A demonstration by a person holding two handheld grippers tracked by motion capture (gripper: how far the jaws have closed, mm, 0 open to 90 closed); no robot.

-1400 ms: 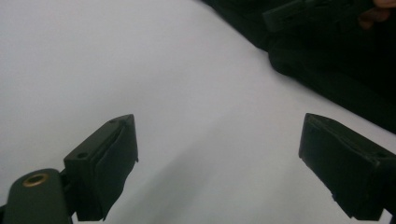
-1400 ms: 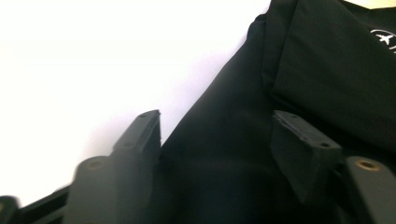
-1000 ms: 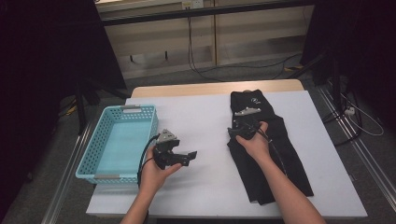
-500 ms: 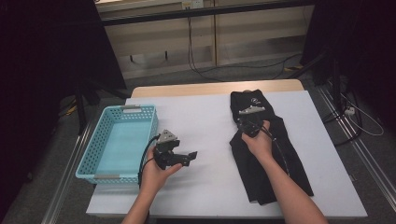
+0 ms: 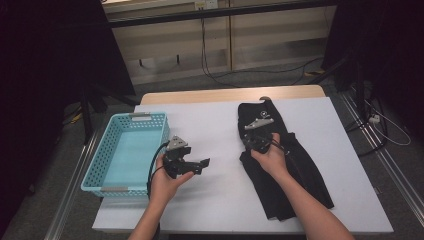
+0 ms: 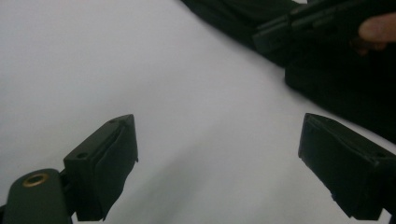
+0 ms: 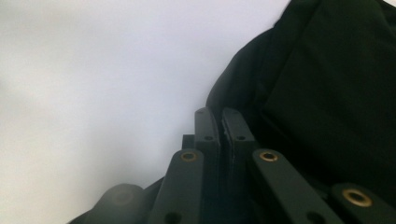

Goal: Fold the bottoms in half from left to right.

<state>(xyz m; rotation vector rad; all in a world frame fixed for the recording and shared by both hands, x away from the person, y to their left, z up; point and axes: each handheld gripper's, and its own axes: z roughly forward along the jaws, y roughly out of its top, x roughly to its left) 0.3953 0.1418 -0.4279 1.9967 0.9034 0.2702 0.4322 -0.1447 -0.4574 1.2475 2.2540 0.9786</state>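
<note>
Over black garment (image 5: 285,170) | right gripper (image 5: 256,141) pinched together on fabric | left gripper (image 5: 202,165) gaping, level above table (image 5: 220,190)

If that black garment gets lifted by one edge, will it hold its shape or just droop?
Probably droop: the black garment lies flat in soft folds on the table. It looks thin, so likely light. Pinched by the right tool, the rest would likely trail and drag.

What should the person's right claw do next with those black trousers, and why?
Probably lift a little and draw the cloth toward the basket. The right claw is pinched shut at the edge of the black trousers, apparently on a fold, and they lie flat on the table.
</note>
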